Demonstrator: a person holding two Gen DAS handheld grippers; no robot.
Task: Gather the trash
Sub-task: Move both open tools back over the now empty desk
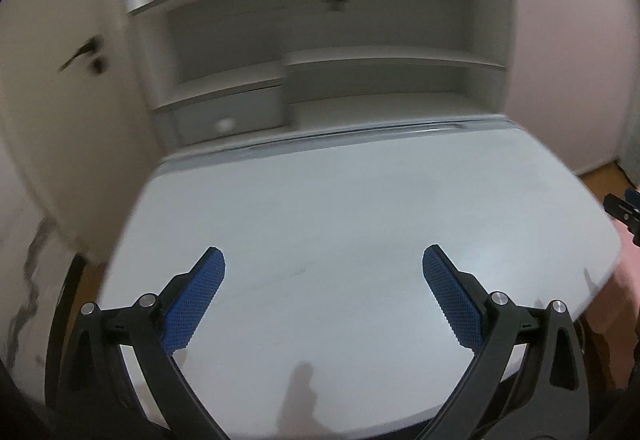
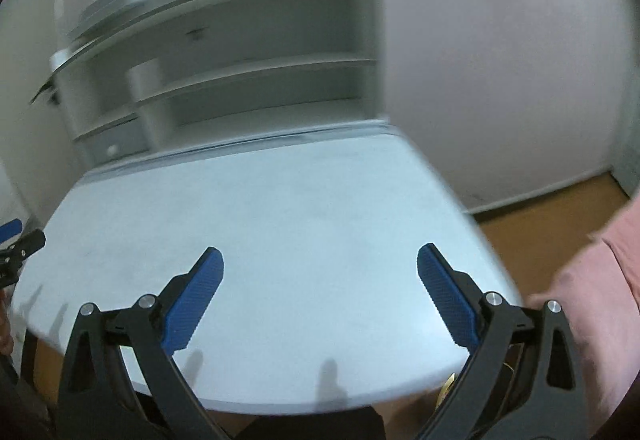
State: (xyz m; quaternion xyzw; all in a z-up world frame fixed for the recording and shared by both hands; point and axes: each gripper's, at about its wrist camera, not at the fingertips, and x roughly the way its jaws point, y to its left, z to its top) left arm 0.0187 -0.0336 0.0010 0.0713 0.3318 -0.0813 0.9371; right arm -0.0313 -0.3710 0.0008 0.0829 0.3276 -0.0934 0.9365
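My left gripper (image 1: 323, 260) is open and empty, its blue pads wide apart above the near part of a white table (image 1: 340, 207). My right gripper (image 2: 320, 260) is open and empty too, held above the same table (image 2: 280, 207). The right gripper's tip shows at the far right of the left wrist view (image 1: 624, 211), and the left gripper's tip at the far left of the right wrist view (image 2: 16, 240). I see no trash in either view. Both views are blurred.
A white shelf unit (image 1: 320, 51) with a small drawer (image 1: 228, 115) stands against the wall behind the table. A door with a dark handle (image 1: 86, 53) is at the left. Wooden floor (image 2: 552, 207) lies to the right. A pink sleeve (image 2: 600, 300) is at the right.
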